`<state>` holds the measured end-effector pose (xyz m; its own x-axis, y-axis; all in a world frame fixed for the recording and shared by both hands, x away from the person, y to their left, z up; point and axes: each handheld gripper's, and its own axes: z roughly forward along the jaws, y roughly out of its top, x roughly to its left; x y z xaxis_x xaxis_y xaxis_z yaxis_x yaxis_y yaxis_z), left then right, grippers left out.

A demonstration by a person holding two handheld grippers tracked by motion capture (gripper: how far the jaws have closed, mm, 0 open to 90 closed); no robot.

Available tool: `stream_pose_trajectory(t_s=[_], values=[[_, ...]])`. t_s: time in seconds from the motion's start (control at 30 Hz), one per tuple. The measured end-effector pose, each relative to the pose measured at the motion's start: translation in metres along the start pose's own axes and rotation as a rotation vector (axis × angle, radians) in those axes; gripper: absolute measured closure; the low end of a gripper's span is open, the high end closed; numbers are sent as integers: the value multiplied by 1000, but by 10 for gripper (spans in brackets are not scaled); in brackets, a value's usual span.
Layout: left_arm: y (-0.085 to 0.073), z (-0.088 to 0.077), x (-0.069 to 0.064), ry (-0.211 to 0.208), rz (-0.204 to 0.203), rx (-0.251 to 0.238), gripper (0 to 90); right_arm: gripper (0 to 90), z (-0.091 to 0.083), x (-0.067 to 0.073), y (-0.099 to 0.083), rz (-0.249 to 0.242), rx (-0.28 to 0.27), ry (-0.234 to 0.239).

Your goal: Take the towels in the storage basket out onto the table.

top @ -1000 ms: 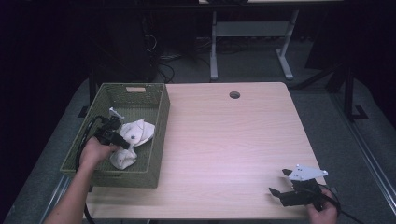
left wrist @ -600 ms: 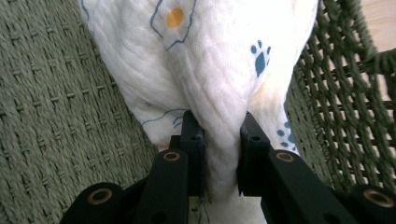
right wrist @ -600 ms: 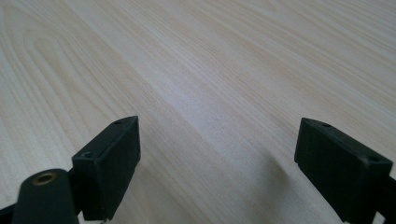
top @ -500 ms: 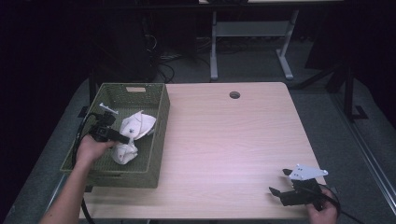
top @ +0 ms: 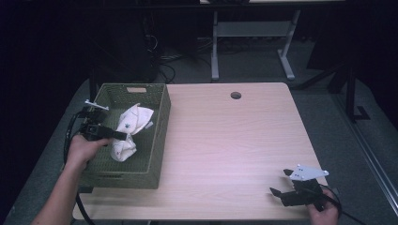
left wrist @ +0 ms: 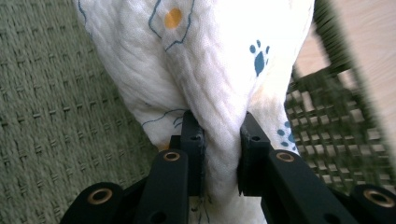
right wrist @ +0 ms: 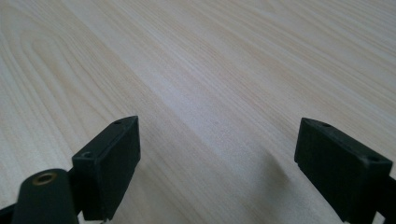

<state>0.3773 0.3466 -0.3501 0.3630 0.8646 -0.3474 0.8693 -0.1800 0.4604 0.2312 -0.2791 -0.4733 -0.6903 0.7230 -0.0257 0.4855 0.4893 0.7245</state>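
Note:
A white cloth [top: 129, 127] with blue paw prints and orange dots hangs bunched inside the green woven basket [top: 157, 140] at the table's left. My left gripper [top: 123, 136] is shut on it, and in the left gripper view the cloth [left wrist: 205, 70] is squeezed into a narrow neck between the two black pads [left wrist: 194, 144]. A hand holds that gripper over the basket's left rim. My right gripper [top: 280, 183] rests low at the table's front right corner, jaws wide apart over bare wood, as in the right gripper view [right wrist: 233, 163].
The light wooden table [top: 234, 140] has a round cable hole [top: 235, 95] near its far edge. A metal desk frame [top: 253, 33] and cables stand on the dark floor beyond. The basket's wall [left wrist: 336, 116] rises close behind the cloth.
My left gripper has risen and drawn back toward the basket's left side, lifting the cloth with it. The right gripper has stayed put.

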Motion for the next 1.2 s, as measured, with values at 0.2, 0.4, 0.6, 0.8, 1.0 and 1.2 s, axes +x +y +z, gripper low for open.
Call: stream_pose_trajectory(t_s=[0.2,0.4,0.6,0.8,1.0,1.2], values=[[8,-16,0,1,-3,-41,760,140,0,-1,-1,26,-17,14],[12,-21,-7,-14,12,-52,760,140,-1,-1,-1,34,-14,8],[15,-26,-18,-31,43,-63,759,140,-1,0,0,22,-10,11],[18,-27,-20,-63,46,-80,759,140,-1,0,-1,17,-6,6],[23,-35,-32,-104,67,-105,758,140,-1,0,-1,18,-12,6],[29,-39,-44,-127,92,-127,757,140,-3,0,-2,34,-17,7]])
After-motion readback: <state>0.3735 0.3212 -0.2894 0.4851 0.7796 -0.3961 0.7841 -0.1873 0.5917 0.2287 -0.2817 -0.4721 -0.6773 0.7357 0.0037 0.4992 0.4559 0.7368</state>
